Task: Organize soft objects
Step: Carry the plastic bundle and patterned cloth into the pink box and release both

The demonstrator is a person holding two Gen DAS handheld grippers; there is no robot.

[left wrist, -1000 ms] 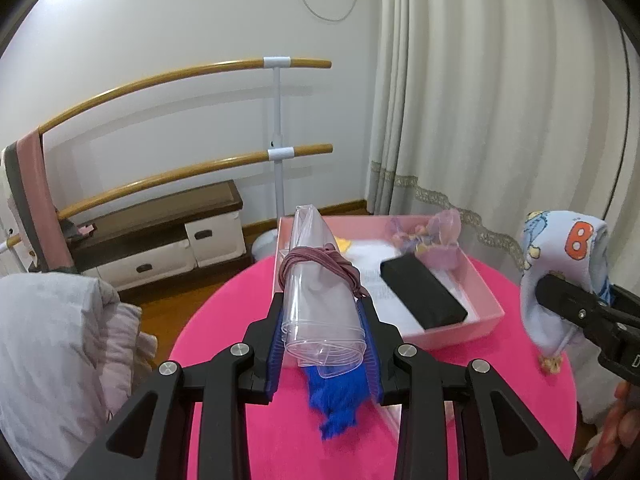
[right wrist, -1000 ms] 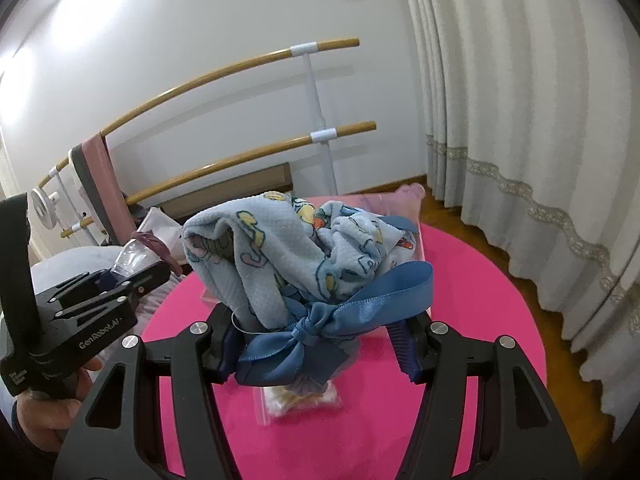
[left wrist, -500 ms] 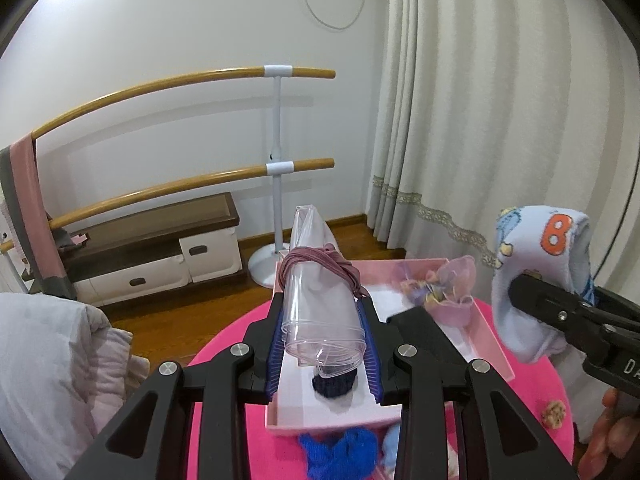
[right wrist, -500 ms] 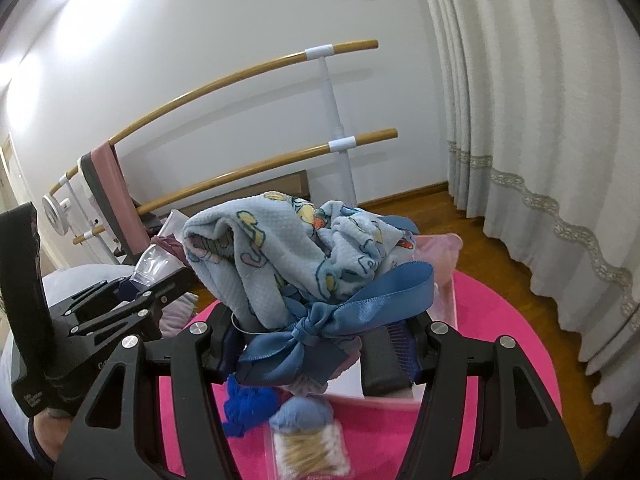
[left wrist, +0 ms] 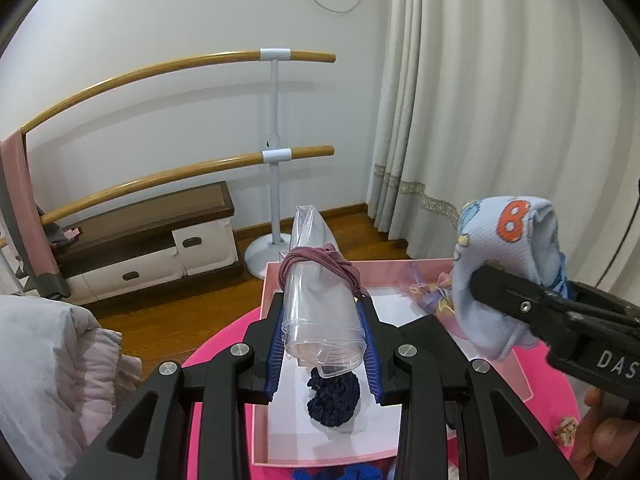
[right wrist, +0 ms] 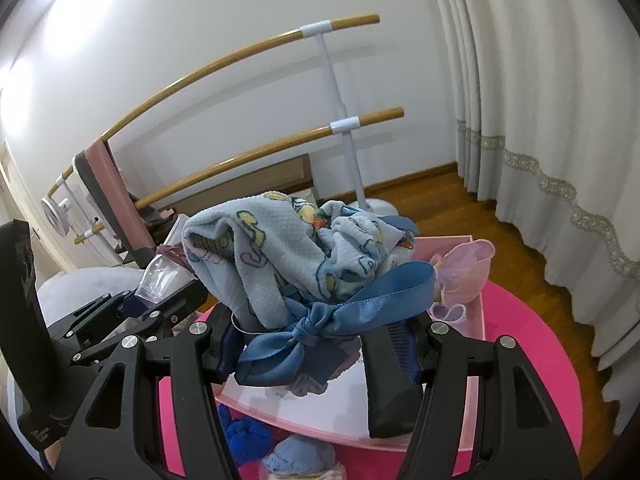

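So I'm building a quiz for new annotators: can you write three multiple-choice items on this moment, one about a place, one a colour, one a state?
1. Where does the dark blue scrunchie lie?
A. on the floor
B. inside the pink box
C. on the wooden rail

2. What colour is the ribbon tied around the printed cloth bundle?
A. blue
B. yellow
C. white

3. How is the left hand-held gripper?
A. open and empty
B. out of view
C. shut on the clear plastic roll

Answers: 1 B, it rests on the box's white floor. 2 A, a blue satin bow. 3 C, both pads press the roll.
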